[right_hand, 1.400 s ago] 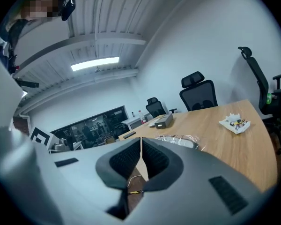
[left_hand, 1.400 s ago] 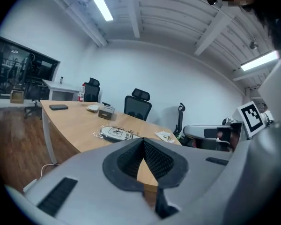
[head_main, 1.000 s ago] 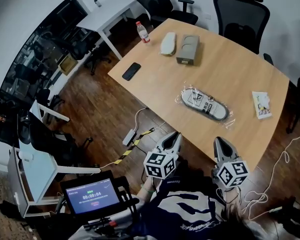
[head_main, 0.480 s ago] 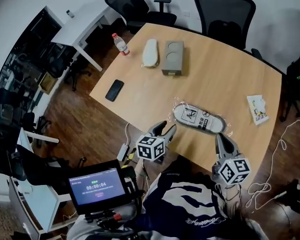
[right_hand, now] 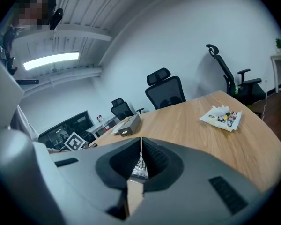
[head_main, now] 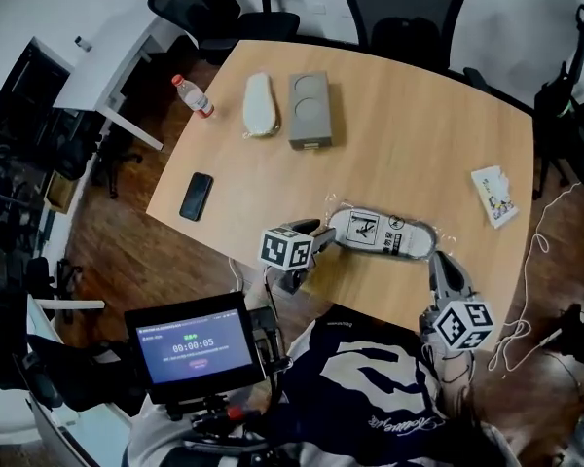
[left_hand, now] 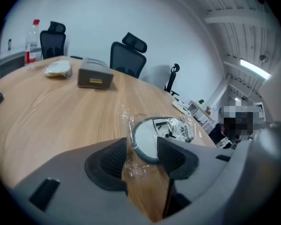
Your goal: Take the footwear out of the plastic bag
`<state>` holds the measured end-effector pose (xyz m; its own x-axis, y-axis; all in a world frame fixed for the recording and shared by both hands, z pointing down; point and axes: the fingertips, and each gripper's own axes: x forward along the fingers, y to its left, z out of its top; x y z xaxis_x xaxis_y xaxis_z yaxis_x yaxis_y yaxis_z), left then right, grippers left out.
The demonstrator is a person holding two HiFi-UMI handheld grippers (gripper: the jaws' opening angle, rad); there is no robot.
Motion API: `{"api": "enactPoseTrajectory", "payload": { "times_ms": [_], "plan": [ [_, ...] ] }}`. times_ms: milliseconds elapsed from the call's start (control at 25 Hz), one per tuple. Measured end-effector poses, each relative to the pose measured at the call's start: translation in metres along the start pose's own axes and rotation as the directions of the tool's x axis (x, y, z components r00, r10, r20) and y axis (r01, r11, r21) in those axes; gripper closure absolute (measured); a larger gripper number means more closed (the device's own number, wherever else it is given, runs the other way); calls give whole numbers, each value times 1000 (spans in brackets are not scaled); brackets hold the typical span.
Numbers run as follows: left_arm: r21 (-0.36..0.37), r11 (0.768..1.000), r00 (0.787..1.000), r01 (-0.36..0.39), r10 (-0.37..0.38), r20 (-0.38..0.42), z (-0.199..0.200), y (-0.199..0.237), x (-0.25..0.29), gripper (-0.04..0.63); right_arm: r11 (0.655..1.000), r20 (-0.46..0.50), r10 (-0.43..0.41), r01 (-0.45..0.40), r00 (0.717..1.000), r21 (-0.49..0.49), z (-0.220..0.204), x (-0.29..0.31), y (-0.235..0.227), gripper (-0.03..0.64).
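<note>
Footwear (head_main: 382, 234) sits in plastic bag (head_main: 444, 243); left hand-held gripper (head_main: 321, 233) gapes, right hand-held gripper (head_main: 439, 264) clenched.

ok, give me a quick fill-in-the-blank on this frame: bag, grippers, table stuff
1. The footwear lies ____ the plastic bag.
2. The left gripper has its jaws ____ at one end of the plastic bag.
3. The right gripper, jaws shut, holds ____.
4. The bottle at the far corner has a ____ cap.

Missing words: inside; open; nothing; red.
</note>
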<state>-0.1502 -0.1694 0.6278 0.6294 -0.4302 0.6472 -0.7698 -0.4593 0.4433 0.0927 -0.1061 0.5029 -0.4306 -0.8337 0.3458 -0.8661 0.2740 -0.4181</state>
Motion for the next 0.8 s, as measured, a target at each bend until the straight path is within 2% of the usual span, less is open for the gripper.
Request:
{"api": "enactPoseTrajectory", "payload": {
  "times_ms": [120,200,320,400,480,560,720,800],
  "plan": [
    [-32,995,991,92,-95,-93,-7,0,9,402,999,3,-35,35,999,9,-1,4,-3,618],
    [-32,994,986,106,-110,-125,-7,4,11,402,999,0,-50,50,999,9,-2,7,-4,618],
    [-34,993,984,111,-115,-133,-2,15,12,402,997,-6,-74,74,997,8,-5,9,-6,618],
    [-50,988,975,146,-152,-164,-3,17,14,402,996,-13,-93,93,996,11,-8,10,-9,618],
    [-79,975,949,210,-223,-225,-9,12,18,402,994,-19,-111,111,994,19,-12,10,-13,618],
    [-137,952,921,274,-301,-248,-12,4,23,402,992,-28,-124,125,992,27,-17,10,-16,618],
    [-270,904,899,331,-389,-202,-3,0,31,402,990,-90,-140,140,986,-2,-39,16,-22,618],
    [-260,900,883,350,-410,-230,-4,-6,33,402,987,-140,-155,150,978,-50,-54,24,-30,618]
  ]
}}
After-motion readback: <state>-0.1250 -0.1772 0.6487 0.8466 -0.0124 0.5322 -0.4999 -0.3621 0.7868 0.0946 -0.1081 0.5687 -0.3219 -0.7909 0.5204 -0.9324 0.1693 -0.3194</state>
